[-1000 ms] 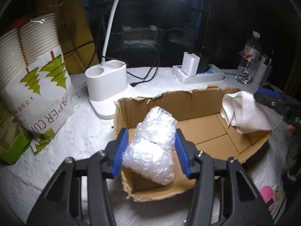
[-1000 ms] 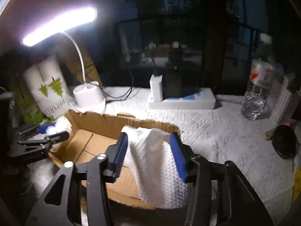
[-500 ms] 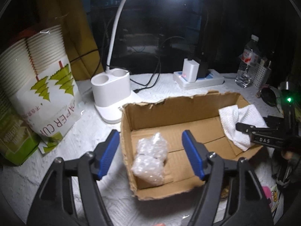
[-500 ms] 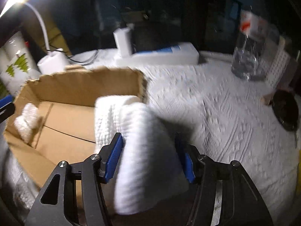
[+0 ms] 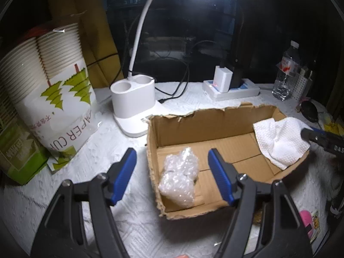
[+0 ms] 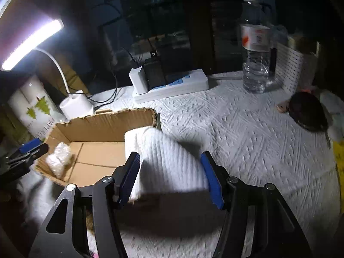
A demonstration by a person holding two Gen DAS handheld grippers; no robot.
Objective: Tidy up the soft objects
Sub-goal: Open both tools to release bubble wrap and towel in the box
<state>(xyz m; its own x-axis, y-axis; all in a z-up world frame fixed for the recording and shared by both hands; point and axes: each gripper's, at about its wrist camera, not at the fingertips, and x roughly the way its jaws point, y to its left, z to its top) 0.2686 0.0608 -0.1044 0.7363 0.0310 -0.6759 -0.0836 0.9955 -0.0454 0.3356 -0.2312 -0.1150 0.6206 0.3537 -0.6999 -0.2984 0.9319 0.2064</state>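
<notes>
A torn cardboard box (image 5: 204, 124) sits on the white textured table cover. A wad of bubble wrap (image 5: 178, 176) lies loose in its near left corner. My left gripper (image 5: 171, 152) hovers open above it, both blue pads well clear of the wrap. A white waffle cloth (image 5: 279, 137) drapes over the box's right wall. In the right wrist view that cloth (image 6: 154, 142) fills the gap of my right gripper (image 6: 169, 157), whose jaws stand wide and slack around it. The box (image 6: 111, 124) and bubble wrap (image 6: 58, 159) lie to the left.
A white lamp base (image 5: 133, 99) and a pack of paper cups (image 5: 49, 99) stand left of the box. Behind it are a power strip (image 5: 232, 90) with chargers and a water bottle (image 5: 286, 75). A dark round object (image 6: 307, 111) lies at the far right.
My left jaws opened and the bubble wrap dropped into the box's near left corner. My right gripper carried the cloth to the box's right wall and its jaws widened.
</notes>
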